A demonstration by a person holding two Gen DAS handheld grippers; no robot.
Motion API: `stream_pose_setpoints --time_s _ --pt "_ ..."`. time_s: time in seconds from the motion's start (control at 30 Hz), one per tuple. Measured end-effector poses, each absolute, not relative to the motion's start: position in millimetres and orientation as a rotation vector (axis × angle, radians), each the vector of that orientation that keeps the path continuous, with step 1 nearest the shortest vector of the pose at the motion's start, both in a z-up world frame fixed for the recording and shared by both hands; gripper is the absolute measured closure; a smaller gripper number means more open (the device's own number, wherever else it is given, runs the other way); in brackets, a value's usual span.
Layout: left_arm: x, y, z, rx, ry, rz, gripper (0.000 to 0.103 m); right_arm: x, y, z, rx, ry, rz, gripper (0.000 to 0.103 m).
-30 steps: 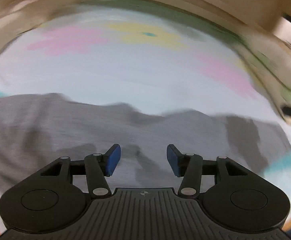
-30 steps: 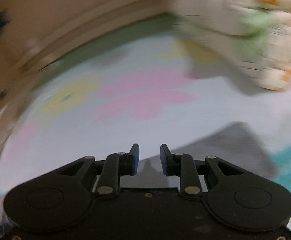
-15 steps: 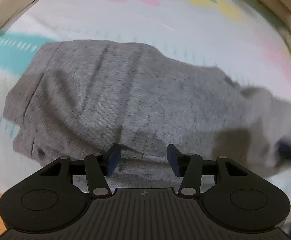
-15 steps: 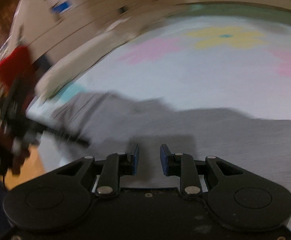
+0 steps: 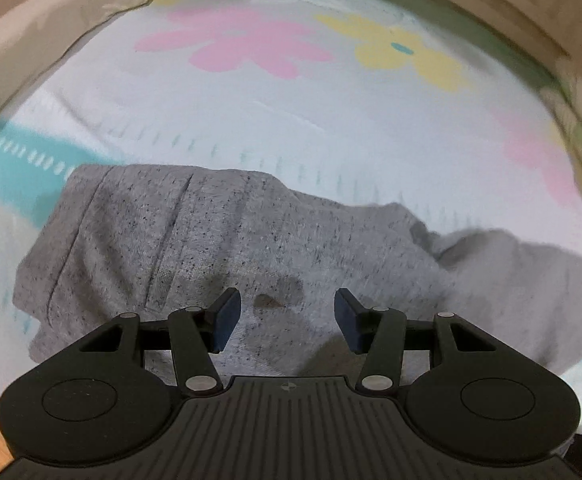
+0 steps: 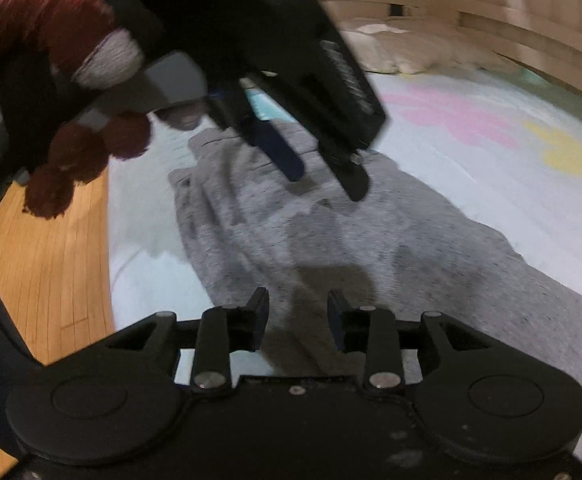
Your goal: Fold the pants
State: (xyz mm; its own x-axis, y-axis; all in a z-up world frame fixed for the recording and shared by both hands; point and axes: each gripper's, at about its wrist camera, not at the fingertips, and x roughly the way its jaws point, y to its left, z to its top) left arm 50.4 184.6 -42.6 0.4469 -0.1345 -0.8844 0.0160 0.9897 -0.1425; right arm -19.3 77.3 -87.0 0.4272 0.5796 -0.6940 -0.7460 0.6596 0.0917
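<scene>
on the flowered blanket (image 5: 331, 128), grey pants (image 5: 211, 240)

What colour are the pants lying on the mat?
The pants are heather grey with dark flecks, shown best in the left wrist view.

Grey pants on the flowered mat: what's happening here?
A person holds a gripper in each hand over grey pants lying rumpled, not yet folded, on a flower-print mat. The left gripper hovers open above one end, nothing between its fingers. The right gripper is also open over the fabric, its jaws having just been opening, with nothing gripped. In the right wrist view the left gripper and a dark red sleeve show ahead. Neither gripper has hold of the cloth.
</scene>
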Motion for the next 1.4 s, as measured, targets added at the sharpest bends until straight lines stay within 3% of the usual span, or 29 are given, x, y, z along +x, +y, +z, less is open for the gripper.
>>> stream_pose_setpoints --time_s 0.17,0.2,0.23,0.27,0.43,0.57,0.63,0.73,0.87,1.03,1.2,1.4 --pt "48 178 -48 -0.115 1.099 -0.098 0.053 -26 103 -104 -0.405 0.702 0.841 0.070" --pt "48 177 -47 -0.119 1.093 -0.094 0.053 -27 106 -105 -0.435 0.680 0.837 0.076" --pt "43 180 -46 -0.122 1.086 -0.090 0.053 -26 108 -105 -0.442 0.673 0.841 0.098" --pt "44 181 -46 -0.125 1.079 -0.086 0.053 -23 107 -103 -0.423 0.691 0.843 0.099" --pt "44 185 -42 -0.128 1.059 -0.075 0.053 -29 96 -79 -0.320 0.687 0.929 0.098" --pt "47 174 -55 -0.095 1.092 -0.088 0.053 -39 101 -98 -0.411 0.727 0.957 0.096" --pt "50 170 -72 -0.066 1.150 -0.078 0.053 -36 100 -99 -0.367 0.733 0.946 0.090" --pt "52 172 -98 -0.058 1.248 -0.072 0.053 -25 81 -82 -0.264 0.760 0.948 0.089" --pt "53 171 -87 -0.071 1.226 -0.063 0.053 -1 33 -57 -0.150 0.755 0.898 0.086" --pt "71 163 -49 -0.115 1.070 -0.067 0.052 59 -19 -39 0.039 0.744 0.708 0.079" --pt "99 158 -51 -0.141 1.046 -0.052 0.052 113 -20 -60 0.083 0.830 0.637 0.073" --pt "103 153 -97 -0.042 1.246 -0.086 0.052 149 -10 -96 0.174 0.929 0.633 0.069"
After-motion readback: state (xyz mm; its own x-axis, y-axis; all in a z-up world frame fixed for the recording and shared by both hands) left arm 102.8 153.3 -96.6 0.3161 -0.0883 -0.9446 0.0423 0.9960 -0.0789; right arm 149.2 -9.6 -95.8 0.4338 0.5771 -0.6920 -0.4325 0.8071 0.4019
